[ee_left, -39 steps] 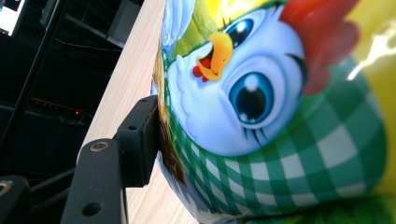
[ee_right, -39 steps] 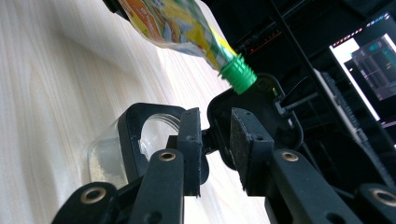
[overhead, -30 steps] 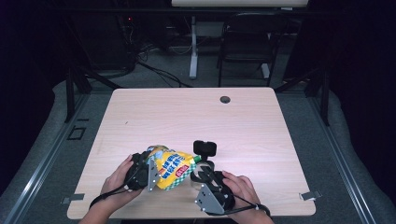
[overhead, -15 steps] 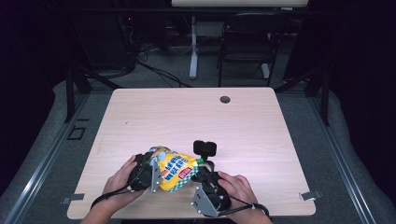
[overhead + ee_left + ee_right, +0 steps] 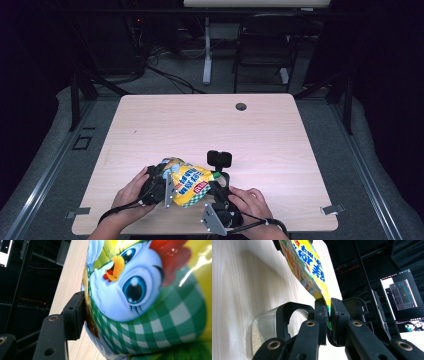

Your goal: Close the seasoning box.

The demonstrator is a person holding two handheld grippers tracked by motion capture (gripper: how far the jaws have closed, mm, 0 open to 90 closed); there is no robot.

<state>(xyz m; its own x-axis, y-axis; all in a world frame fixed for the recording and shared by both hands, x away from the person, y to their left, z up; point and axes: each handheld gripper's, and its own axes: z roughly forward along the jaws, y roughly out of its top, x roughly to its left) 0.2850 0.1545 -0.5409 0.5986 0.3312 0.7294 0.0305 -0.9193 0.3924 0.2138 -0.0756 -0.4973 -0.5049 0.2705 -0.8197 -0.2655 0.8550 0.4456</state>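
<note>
Right gripper (image 5: 329, 322) has just been closing its jaws, and now they pinch the thin sealed edge of the snack bag (image 5: 186, 180) — in the right gripper view the yellow film is caught flat between the two black pads, with nothing of a gap left. Compared with a moment back, the bag sits much where it was, near the front edge of the table (image 5: 280, 130), held up between the two hands. Left gripper (image 5: 156, 184) clamps the bag's other, fuller end: in the left gripper view one pad presses into the puffed side with the cartoon chick, jaws standing wide around the bulk. So both ends are now taken, and that looks like the setup for pulling the bag open. A small clear container (image 5: 265, 327) of pale grains stands on the wood just beside the right jaws, and a small black device (image 5: 219, 160) on a stand stands behind them. The pull should start gently; a slip off that thin seam is the risk.
</note>
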